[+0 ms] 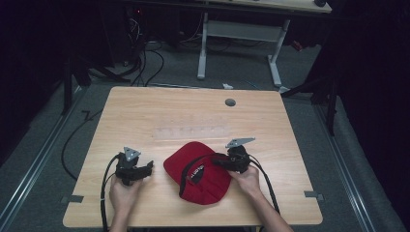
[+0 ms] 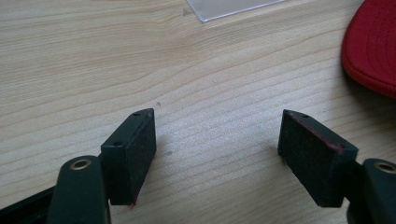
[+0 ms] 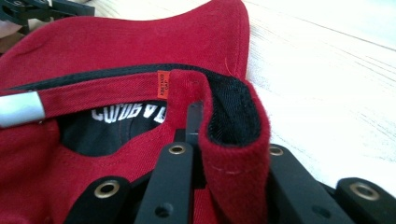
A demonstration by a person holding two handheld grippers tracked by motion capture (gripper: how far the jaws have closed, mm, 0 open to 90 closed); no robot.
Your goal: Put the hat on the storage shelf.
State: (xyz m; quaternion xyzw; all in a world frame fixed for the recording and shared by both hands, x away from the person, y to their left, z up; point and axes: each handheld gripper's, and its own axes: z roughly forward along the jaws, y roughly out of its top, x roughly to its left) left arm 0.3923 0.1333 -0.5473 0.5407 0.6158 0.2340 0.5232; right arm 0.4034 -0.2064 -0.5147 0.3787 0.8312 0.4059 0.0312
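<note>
Left gripper (image 1: 145,170) jaws apart, right gripper (image 1: 218,162) jaws clamped, both hands low.

A pale wooden table (image 1: 145,111) filled the middle of the frame. A clear plastic strip (image 1: 191,131) lay flat at its centre, and a round grey grommet (image 1: 230,102) sat toward its upper right. Behind it, at top, a white-legged desk (image 1: 239,34) stood on grey carpet, with black cables (image 1: 145,63) trailing at upper left.

Left gripper (image 1: 145,169): black body, grey three-cornered plate on top, black cable trailing behind; two black block jaws with screw holes, brass rivets at their bases, red traces on pad edges. Right gripper (image 1: 216,162): same black build, grey plate, looping black cable, brass rivets.
</note>
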